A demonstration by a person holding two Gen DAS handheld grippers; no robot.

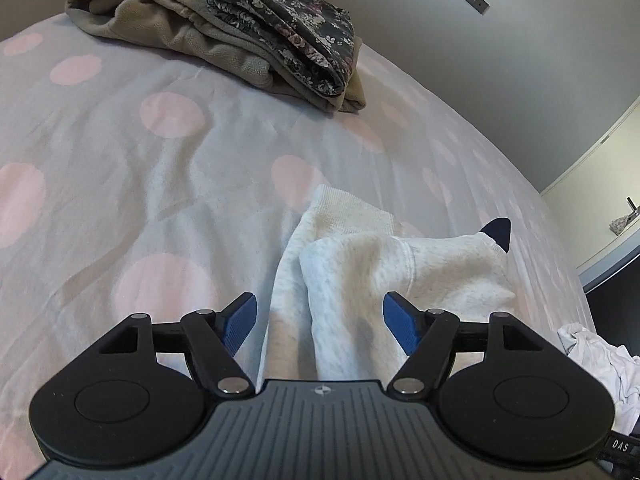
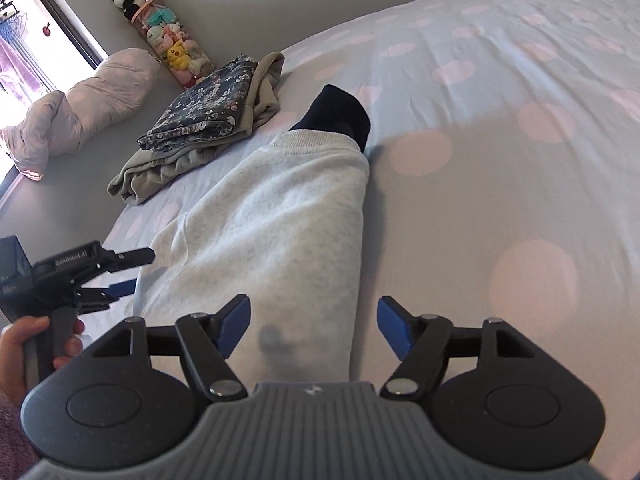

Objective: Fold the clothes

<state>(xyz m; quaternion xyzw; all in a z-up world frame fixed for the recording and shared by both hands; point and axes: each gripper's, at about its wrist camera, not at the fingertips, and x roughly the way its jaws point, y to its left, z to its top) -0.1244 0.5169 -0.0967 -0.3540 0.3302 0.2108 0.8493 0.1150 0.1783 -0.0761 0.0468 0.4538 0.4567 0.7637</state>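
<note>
A light grey sweatshirt (image 1: 360, 272) lies folded on the polka-dot bed sheet (image 1: 120, 168), with a dark navy piece (image 1: 498, 230) poking out at its far end. My left gripper (image 1: 320, 320) is open and empty, with its jaws on either side of the sweatshirt's near edge. In the right wrist view the sweatshirt (image 2: 272, 232) runs away from me, with the navy piece (image 2: 336, 116) at its far end. My right gripper (image 2: 314, 326) is open and empty over the sweatshirt's near end. The left gripper (image 2: 120, 272) shows at the left, held by a hand.
A folded stack with a dark floral garment (image 1: 280, 28) on a beige one (image 1: 160, 20) lies at the far side of the bed; it also shows in the right wrist view (image 2: 208, 108). White clothes (image 1: 600, 364) lie at the right edge. A pillow (image 2: 88, 104) and a toy tube (image 2: 168, 40) stand by the wall.
</note>
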